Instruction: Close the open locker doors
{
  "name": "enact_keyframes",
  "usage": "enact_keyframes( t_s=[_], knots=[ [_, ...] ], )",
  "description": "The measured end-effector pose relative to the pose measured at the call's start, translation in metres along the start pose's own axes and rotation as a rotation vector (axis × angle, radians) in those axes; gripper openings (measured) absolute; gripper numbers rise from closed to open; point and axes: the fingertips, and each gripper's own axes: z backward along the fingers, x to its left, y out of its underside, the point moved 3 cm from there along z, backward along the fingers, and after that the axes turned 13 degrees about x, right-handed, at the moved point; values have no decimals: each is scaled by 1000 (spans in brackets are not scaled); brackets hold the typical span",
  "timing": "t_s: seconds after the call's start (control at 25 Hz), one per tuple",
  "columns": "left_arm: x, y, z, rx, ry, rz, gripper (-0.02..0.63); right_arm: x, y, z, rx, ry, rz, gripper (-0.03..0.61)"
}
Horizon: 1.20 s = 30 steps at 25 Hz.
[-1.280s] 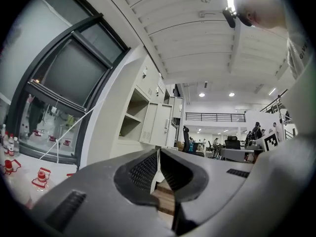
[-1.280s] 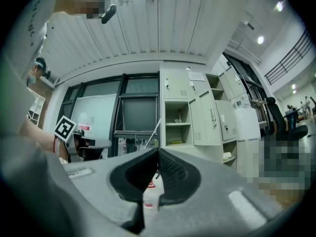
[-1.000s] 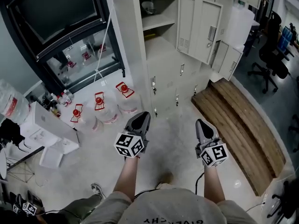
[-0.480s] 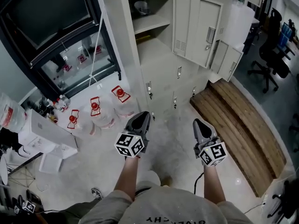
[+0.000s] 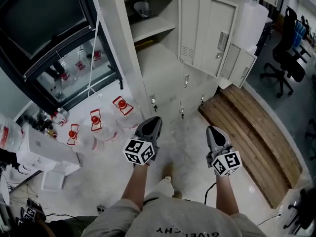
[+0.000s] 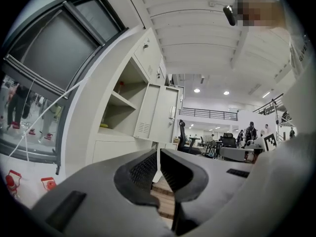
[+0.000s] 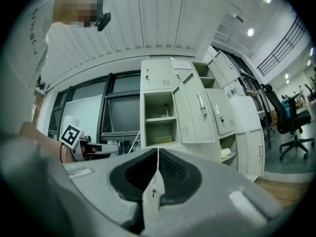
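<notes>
1. Facing lockers (image 5: 165,70), near but not touching.
2. Noting big door (image 5: 206,31) swung wide open, right of its shelves (image 5: 150,28).
3. Noting small door (image 5: 240,65) open, lower right.
4. Holding left gripper (image 5: 154,120) and right gripper (image 5: 213,130) closed, empty, clear of both doors.

Speckled floor (image 5: 190,144), wooden platform (image 5: 249,127), office chair (image 5: 286,51), dark window (image 5: 42,14)

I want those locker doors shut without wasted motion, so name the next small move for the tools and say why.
Probably step closer and bring the right tool up to the free edge of the tall pale-grey metal locker door. That door stands swung wide open beside its bare shelves, and the tool, shut and empty, is well short of it above the floor.
</notes>
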Motion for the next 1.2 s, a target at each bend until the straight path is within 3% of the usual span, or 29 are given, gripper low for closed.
enact_keyframes(
  t_s=[0.28,0.92,1.2],
  knots=[
    [35,-28,-56,-10,25,2,17,-38,-25,-53,-10,33,8,8],
    [106,-56,-150,6,70,15,17,-107,-39,-152,-7,110,-23,11],
    [120,-63,-180,11,89,3,17,-150,-52,-171,-41,193,-18,76]
  ],
)
